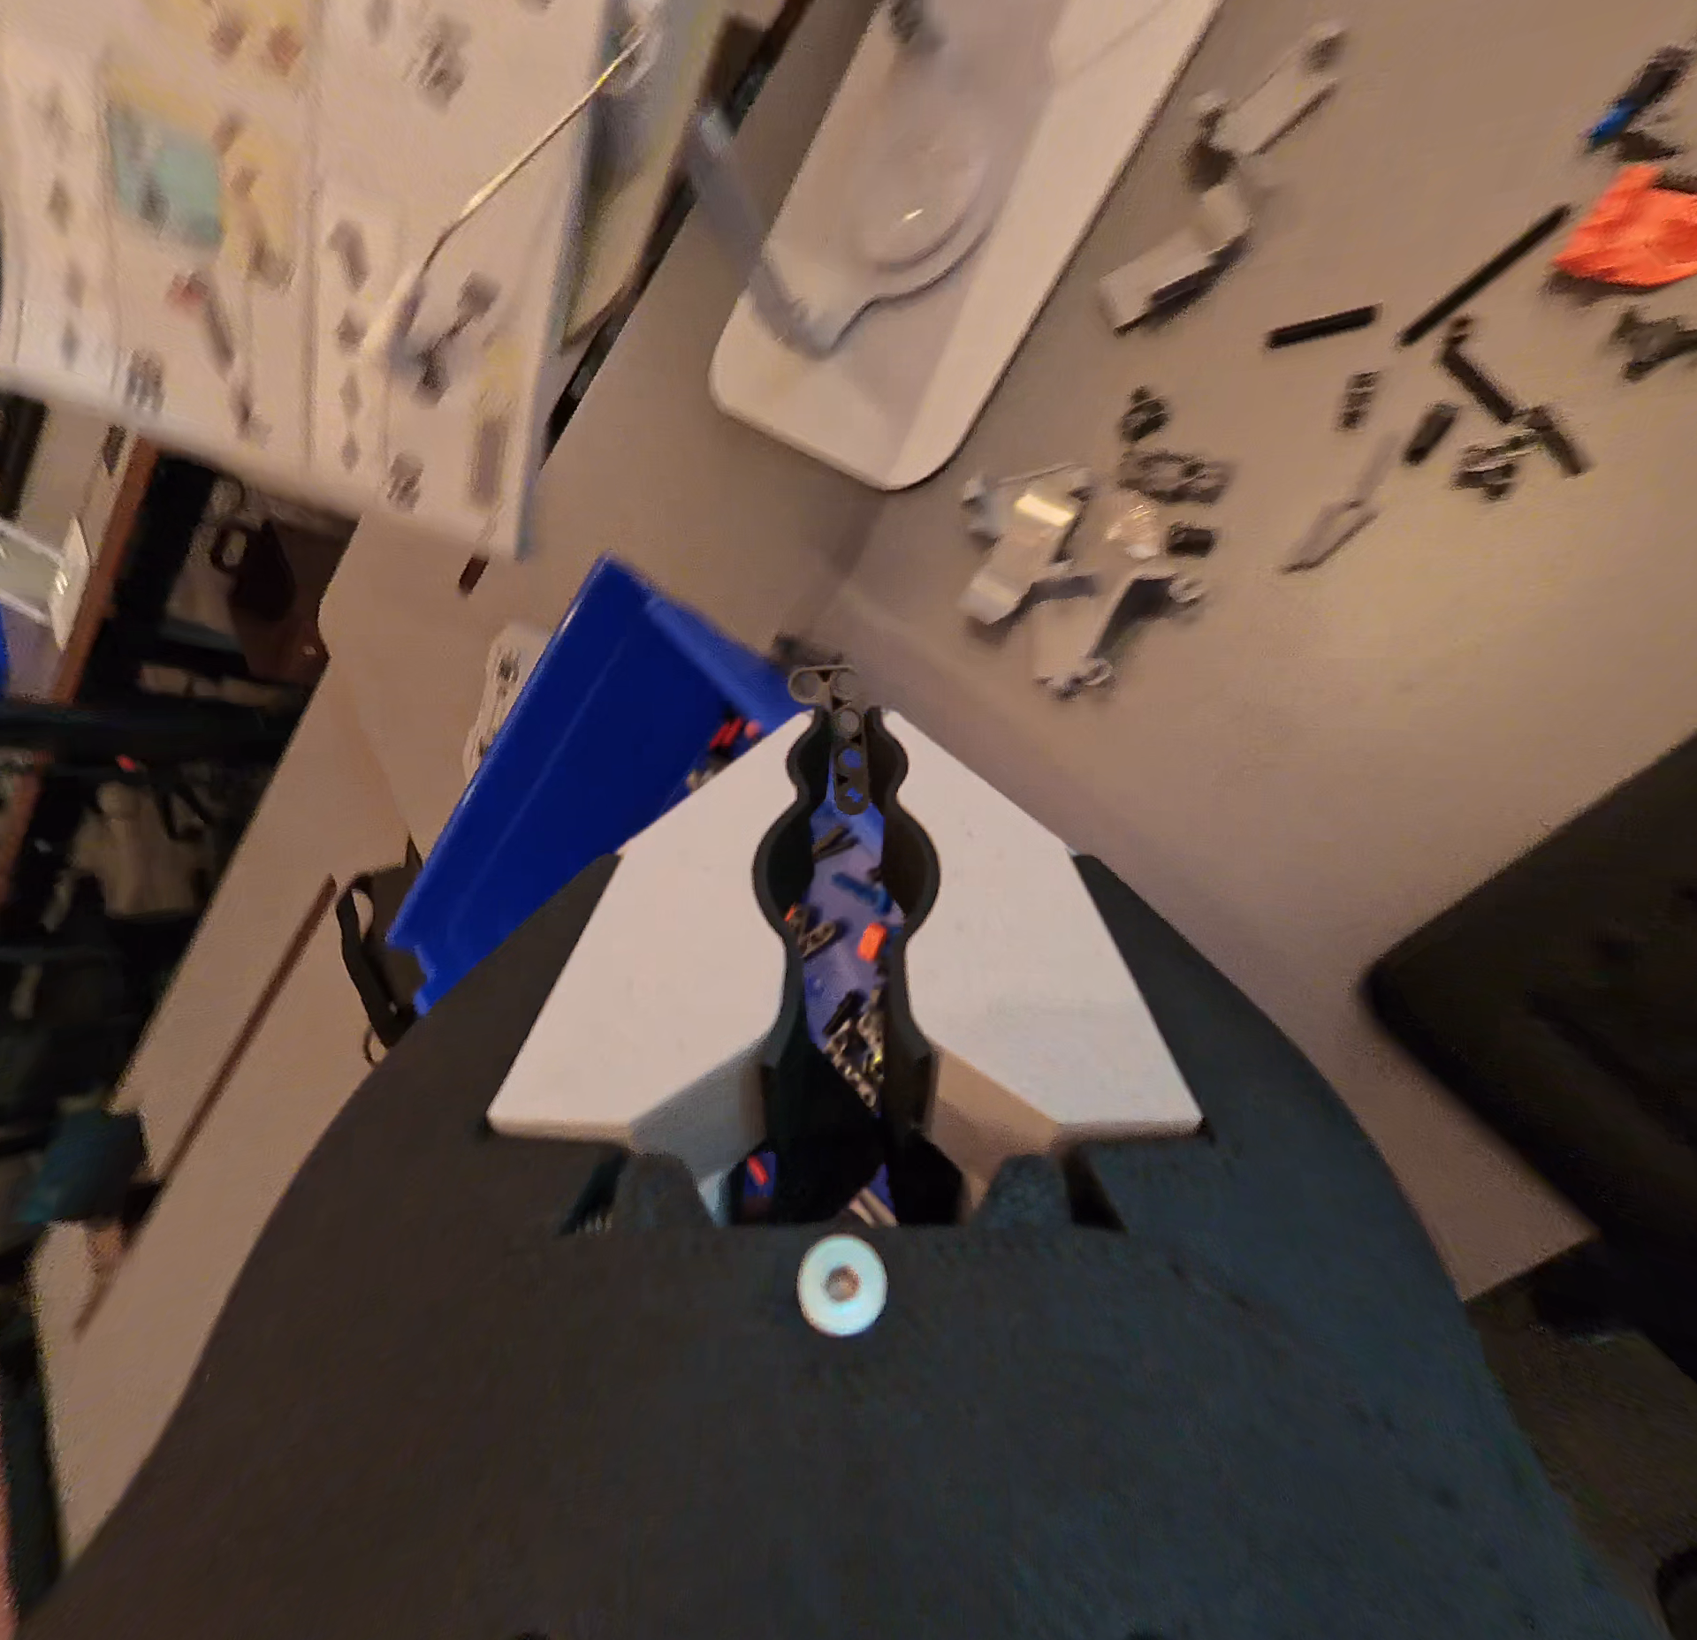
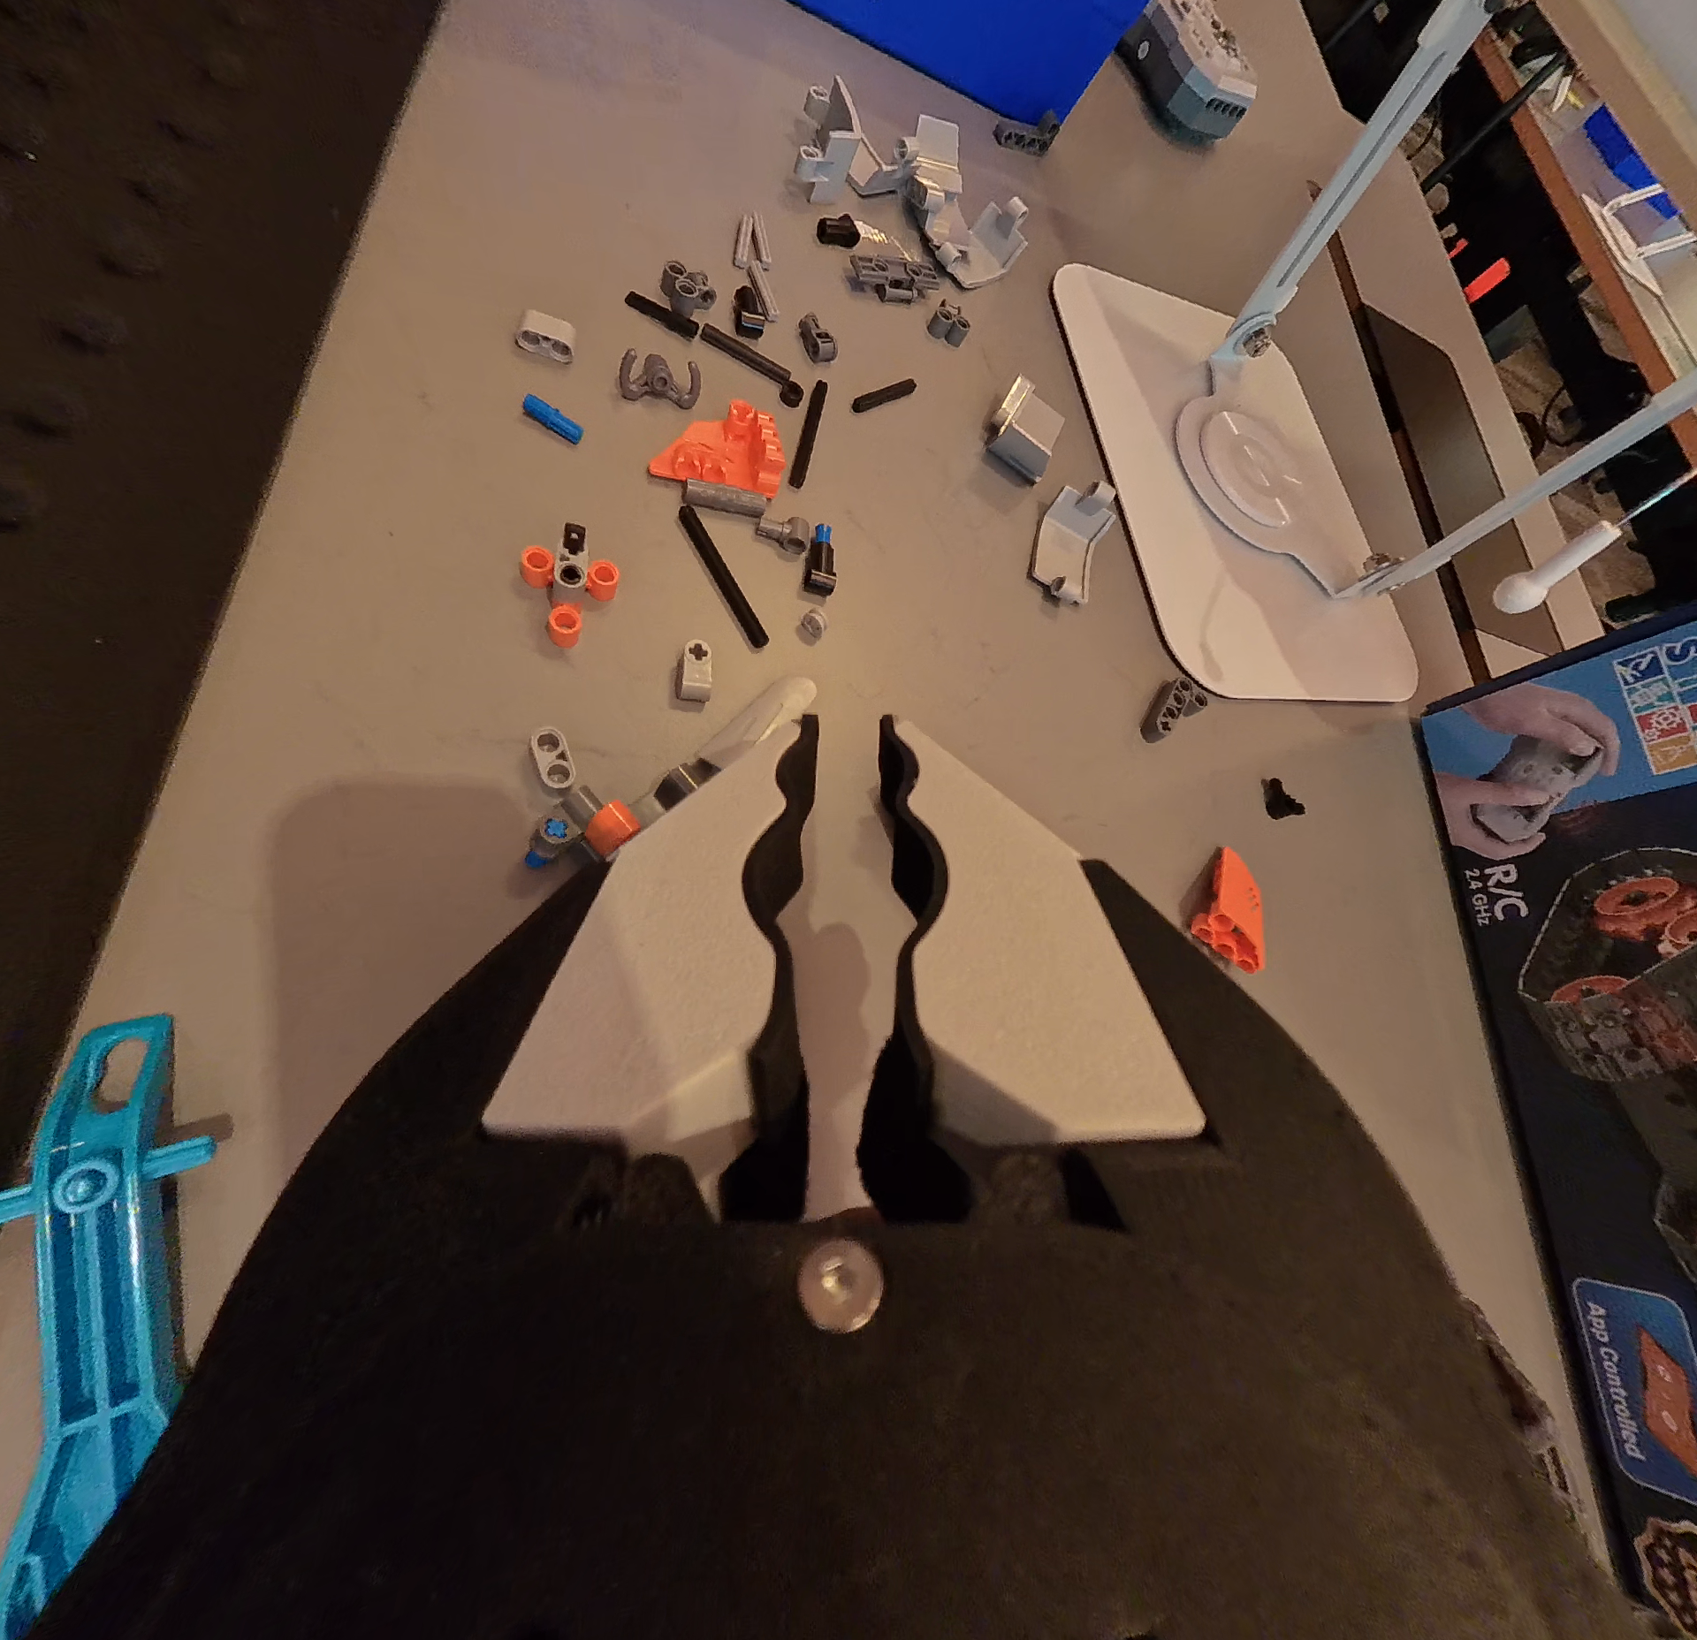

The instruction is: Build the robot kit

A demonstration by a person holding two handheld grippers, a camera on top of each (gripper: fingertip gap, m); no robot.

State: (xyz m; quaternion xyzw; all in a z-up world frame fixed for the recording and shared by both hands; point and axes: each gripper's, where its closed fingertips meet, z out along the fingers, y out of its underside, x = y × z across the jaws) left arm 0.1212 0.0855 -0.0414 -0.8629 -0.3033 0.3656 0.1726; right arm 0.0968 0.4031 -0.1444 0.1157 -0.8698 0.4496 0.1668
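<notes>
My left gripper [image 1: 840, 724] is shut on a small dark grey beam piece [image 1: 826, 685] whose cross end sticks out past the tips. It hangs above an open blue bin [image 1: 569, 770]; small black and orange parts in the bin show through the gap between the jaws. My right gripper [image 2: 847, 726] is slightly open and empty, low over the grey table [image 2: 964, 724]. Just left of its tips lies a white, grey and orange axle assembly [image 2: 698, 770]. Ahead of it are scattered parts, among them an orange panel [image 2: 725, 448] and a black axle [image 2: 723, 577].
A white stand base [image 2: 1240, 513] with metal arms sits right of the parts; it also shows in the left wrist view [image 1: 918, 265]. A printed toy box [image 2: 1579, 953] lies at the right, a teal curved piece [image 2: 92, 1229] at lower left, a black mat [image 2: 184, 311] along the left. My hands' fingertips stand some 35 cm from each other. From the right gripper's tips to the black axle [image 2: 723, 577] is close to 8 cm.
</notes>
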